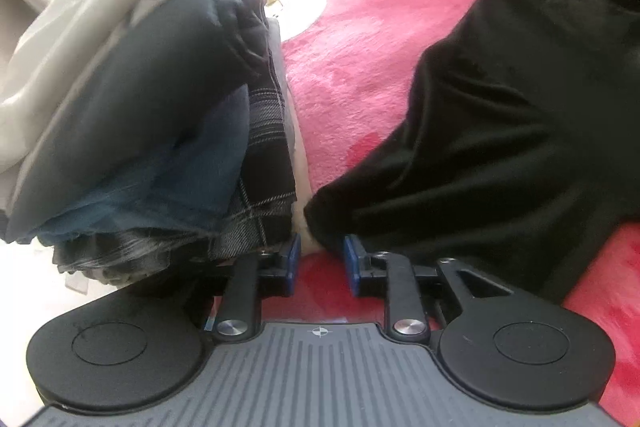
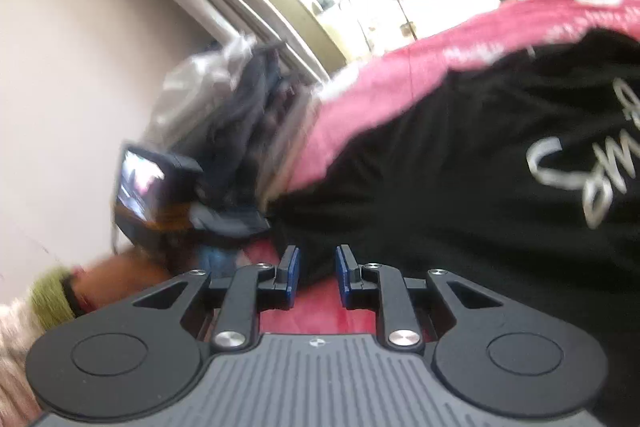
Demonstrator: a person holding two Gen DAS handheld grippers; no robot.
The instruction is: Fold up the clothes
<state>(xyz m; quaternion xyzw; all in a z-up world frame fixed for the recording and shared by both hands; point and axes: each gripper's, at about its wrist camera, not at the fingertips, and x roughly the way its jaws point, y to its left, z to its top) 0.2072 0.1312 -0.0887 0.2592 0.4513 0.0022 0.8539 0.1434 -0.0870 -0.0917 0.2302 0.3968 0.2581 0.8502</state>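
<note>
Bedding in red and pink, a plush blanket (image 1: pixel 360 39), covered the whole work surface and served as the landmark for everything else. Spread flat on that blanket lay the black garment (image 1: pixel 500 131), the piece to be folded; the right wrist view showed pale lettering (image 2: pixel 576 163) across its front, so it probably lay face up, opened out ready for a first fold. Off the blanket's far edge from the garment stood a stack of folded clothes (image 1: pixel 152 115), grey, blue denim and dark plaid layers piled together, most likely finished pieces set aside to keep the blanket free for work.

Smaller things came next. Just at the garment's near corner, over the blanket, the left gripper (image 1: pixel 320 263) pointed with its blue pads apart, a narrow gap between them, and no cloth pinched; the corner lay just beside the right-hand pad, so a grab of that edge seemed intended. Along the garment's near hem the right gripper (image 2: pixel 318 275) also held its pads a little apart, with the blanket showing in the gap and black cloth just ahead, nothing clamped. That view was blurred, and beside the stack it caught the other gripper's camera (image 2: pixel 152 187).
</note>
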